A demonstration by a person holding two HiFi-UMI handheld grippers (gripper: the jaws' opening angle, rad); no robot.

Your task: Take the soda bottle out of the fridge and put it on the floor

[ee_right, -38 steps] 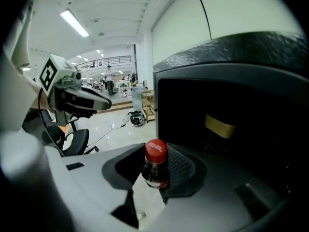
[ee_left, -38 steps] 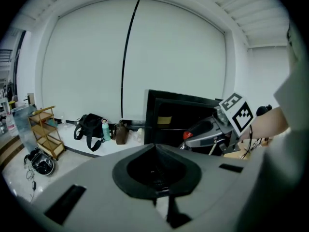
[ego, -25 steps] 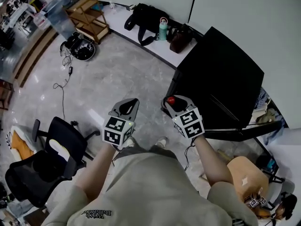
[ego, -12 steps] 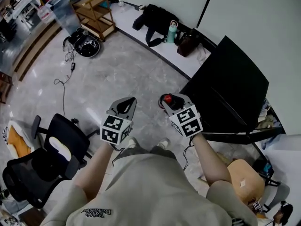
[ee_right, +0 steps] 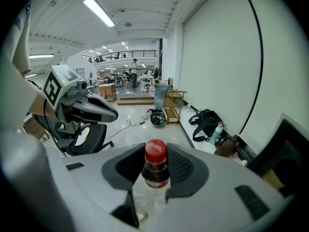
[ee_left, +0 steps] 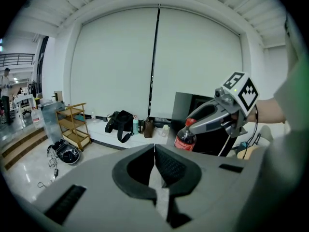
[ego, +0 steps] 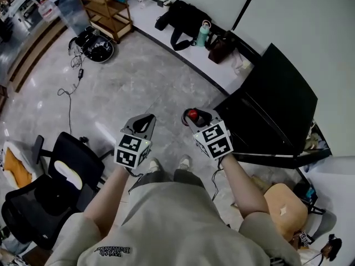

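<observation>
In the head view my right gripper is shut on the neck of a soda bottle with a red cap, held above the grey floor just left of the low black fridge. The right gripper view shows the red cap and dark neck of the bottle clamped between the pads. My left gripper hovers beside it to the left, shut with nothing in it. In the left gripper view its jaws meet, and the right gripper carries the bottle in front of the fridge.
A black office chair stands at the lower left. Along the far wall ledge are a wooden trolley, a black bag, a teal flask and a brown bag. Cables and a round black device lie on the floor.
Both grippers have drifted a little left, away from the fridge. The bottle stays in the right gripper and the left stays shut.
</observation>
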